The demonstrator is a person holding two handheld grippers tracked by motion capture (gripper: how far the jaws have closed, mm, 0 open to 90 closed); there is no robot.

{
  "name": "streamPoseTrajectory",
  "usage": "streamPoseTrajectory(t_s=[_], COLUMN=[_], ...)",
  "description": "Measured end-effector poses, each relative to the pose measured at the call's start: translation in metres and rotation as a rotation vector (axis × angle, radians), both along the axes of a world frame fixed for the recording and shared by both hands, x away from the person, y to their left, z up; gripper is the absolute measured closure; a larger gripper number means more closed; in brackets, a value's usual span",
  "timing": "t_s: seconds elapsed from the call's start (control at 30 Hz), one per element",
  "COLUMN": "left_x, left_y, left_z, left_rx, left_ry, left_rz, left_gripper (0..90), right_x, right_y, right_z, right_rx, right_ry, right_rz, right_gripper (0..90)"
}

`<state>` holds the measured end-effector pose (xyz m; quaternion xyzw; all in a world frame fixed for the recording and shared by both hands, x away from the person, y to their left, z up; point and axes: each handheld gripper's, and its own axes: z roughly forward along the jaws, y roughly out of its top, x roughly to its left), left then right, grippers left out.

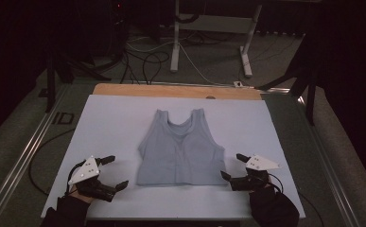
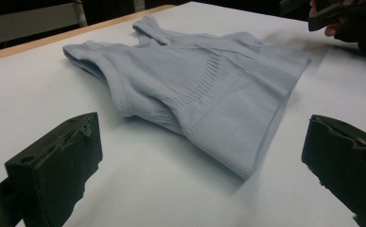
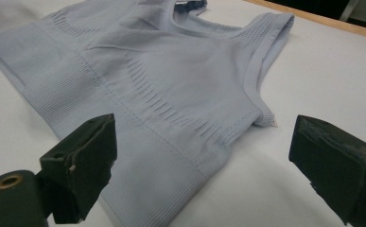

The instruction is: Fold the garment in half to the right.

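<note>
**Tank top flat between two open grippers**

High view: the pale blue tank top [image 1: 180, 149] lies flat in the middle of the white table [image 1: 114, 123], straps toward the far edge, hem toward the person. Its long axis runs from near to far. The left gripper [image 1: 116, 172] sits just off the hem's left corner, the right gripper [image 1: 233, 165] just beside the hem's right corner and the nearer of the two. Both have their jaws spread wide and hold nothing.

Left gripper view: the jaws stand far apart with bare table between them; the tank top [image 2: 204, 90] lies ahead, its near hem corner closest.

Right gripper view: the jaws are wide and empty here too; the tank top [image 3: 161, 85] reaches in between them, its ribbed hem band under the left jaw, though I cannot tell whether they touch.
</note>
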<state>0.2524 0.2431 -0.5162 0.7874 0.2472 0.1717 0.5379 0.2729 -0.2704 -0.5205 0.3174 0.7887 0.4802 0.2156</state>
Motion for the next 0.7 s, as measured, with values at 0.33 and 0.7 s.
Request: streamPoseTrajectory(t_s=[0.33,0.7], left_x=[0.001,0.000], left_y=[0.001,-0.005], left_z=[0.001,0.004], left_rx=[-0.006,0.001], left_ry=[0.000,0.014], left_rz=[0.005,-0.021], left_gripper=[0.4,0.4], right_x=[-0.001,-0.002], right_y=[0.005,0.011], right_z=[0.000,0.009], right_rx=[-0.026,-0.040], right_ry=[0.010,0.007], right_rz=[0.016,0.016], right_gripper=[8.5,8.6])
